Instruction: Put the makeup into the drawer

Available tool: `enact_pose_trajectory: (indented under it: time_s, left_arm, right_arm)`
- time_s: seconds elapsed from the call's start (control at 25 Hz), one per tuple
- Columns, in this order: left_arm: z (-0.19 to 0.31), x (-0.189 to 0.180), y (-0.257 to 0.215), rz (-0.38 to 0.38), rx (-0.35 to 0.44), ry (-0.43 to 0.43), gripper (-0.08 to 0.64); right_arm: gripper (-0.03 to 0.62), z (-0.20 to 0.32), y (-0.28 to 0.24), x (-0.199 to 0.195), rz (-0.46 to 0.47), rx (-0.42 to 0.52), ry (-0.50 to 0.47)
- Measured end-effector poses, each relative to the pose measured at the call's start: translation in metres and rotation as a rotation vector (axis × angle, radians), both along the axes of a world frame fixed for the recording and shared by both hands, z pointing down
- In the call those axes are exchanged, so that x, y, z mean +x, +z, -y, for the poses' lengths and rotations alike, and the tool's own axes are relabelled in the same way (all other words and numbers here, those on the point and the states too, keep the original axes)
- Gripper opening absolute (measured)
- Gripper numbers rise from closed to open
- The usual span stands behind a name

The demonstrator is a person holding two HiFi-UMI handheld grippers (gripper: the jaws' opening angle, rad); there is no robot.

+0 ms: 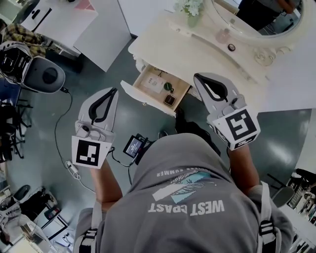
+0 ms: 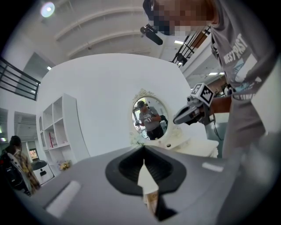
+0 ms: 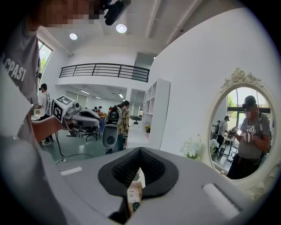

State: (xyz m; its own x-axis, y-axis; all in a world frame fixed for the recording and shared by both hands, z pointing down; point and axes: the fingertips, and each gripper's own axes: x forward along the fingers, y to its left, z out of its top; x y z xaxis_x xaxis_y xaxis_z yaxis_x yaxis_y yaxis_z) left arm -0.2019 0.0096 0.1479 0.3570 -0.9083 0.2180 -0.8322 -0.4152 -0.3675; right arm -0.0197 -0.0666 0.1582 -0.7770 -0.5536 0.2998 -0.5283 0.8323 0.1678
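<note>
The drawer (image 1: 148, 103) at frame centre is open with a dark compact (image 1: 169, 99) and green piece (image 1: 168, 87) inside, a pink bottle (image 1: 223, 35) and small dark jar (image 1: 231, 47) on the counter (image 1: 197, 52) at upper right look still to go, and the left hand-held gripper (image 1: 114, 91) and right hand-held gripper (image 1: 197, 77) are both closed, empty

Drawer (image 1: 148, 101) stands pulled out from the table (image 1: 187, 44) and is open upward. Its rear runs under the table edge.

Inside, the left part holds only a flat card (image 1: 153, 83). A green item (image 1: 168, 87) and a dark square case (image 1: 169, 100) take up the right front.

Left gripper (image 1: 113, 93) is over bare floor (image 1: 126, 118), with an open lane to the drawer's left corner. Right gripper (image 1: 198, 78) is just beside the drawer's right end.

Vase (image 1: 192, 20), pink bottle (image 1: 223, 35), dark jar (image 1: 231, 47) and mirror (image 1: 256, 15) stand well back. On the floor lie a cable (image 1: 61, 118) and a screen unit (image 1: 133, 146).
</note>
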Motion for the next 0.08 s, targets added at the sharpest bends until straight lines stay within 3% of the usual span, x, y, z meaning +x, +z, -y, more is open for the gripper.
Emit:
enact_pose_trajectory:
  time_s: [0.08]
  left_arm:
    - [0.0004, -0.0030, -0.0158, -0.006, -0.007, 0.005, 0.002]
  right_arm:
    - [0.000, 0.0002, -0.0177, -0.0036, -0.009, -0.004, 0.001]
